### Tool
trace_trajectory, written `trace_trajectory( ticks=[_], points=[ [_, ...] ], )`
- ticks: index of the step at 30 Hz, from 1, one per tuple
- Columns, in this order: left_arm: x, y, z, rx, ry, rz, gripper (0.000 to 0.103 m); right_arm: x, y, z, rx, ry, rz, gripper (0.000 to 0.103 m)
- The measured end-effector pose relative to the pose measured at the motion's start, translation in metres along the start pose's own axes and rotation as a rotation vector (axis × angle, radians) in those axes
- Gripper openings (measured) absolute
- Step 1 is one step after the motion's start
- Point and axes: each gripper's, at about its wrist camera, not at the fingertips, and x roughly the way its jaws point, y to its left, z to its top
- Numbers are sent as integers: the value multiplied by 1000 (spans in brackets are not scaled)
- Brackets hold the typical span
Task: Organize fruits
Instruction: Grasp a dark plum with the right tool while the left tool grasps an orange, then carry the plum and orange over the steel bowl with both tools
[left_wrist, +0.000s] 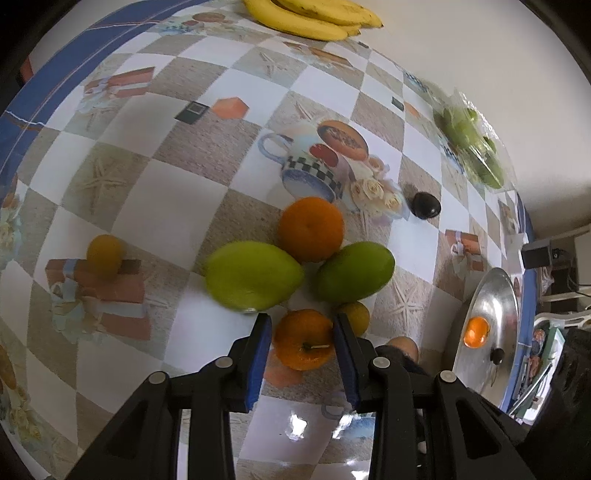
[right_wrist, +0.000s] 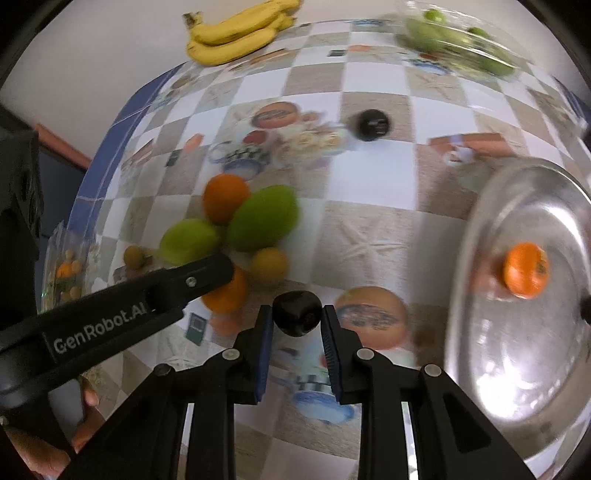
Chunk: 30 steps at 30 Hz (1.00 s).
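Note:
My left gripper (left_wrist: 301, 334) is shut on an orange with a stem (left_wrist: 303, 339), low over the patterned table. Just beyond it lie two green mangoes (left_wrist: 253, 275) (left_wrist: 354, 271), a second orange (left_wrist: 311, 229) and a small yellow fruit (left_wrist: 356, 315). My right gripper (right_wrist: 297, 320) is shut on a dark plum (right_wrist: 296, 313), held above the table. A steel plate (right_wrist: 517, 369) at the right holds one orange (right_wrist: 526, 269). The left gripper's arm (right_wrist: 110, 314) shows in the right wrist view, over the fruit pile (right_wrist: 258, 218).
Bananas (left_wrist: 314, 16) lie at the far edge. A bag of green fruit (left_wrist: 476, 147) sits far right. Another dark plum (left_wrist: 426, 205) lies on the cloth. A small yellow fruit (left_wrist: 104, 254) sits left. A clear box of small fruit (right_wrist: 66, 273) stands at the table's left edge.

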Motion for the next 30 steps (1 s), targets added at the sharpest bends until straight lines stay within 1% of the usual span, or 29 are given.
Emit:
trace_trajectory(
  ticks=[4, 9, 16, 20, 24, 27, 30],
  points=[
    [1, -7, -2, 27, -2, 24, 37, -10, -18, 0, 62, -23, 16, 27],
    [-1, -9, -3, 37, -12, 32, 35, -22, -29, 1, 105, -50, 41, 27],
    [-22, -16, 0, 55, -81, 22, 35, -40, -34, 2, 128, -102, 60, 27],
    [-35, -29, -1, 87, -127, 12, 35, -47, -41, 3, 147, -122, 49, 27],
    [-43, -47, -5, 129, -160, 10, 35, -53, -58, 2, 193, -134, 19, 27],
    [-44, -62, -10, 169, -166, 14, 35, -59, -74, 0, 240, -146, 17, 27],
    [-38, -78, -16, 208, -156, 9, 35, -67, -92, -3, 288, -166, -6, 27]
  ],
)
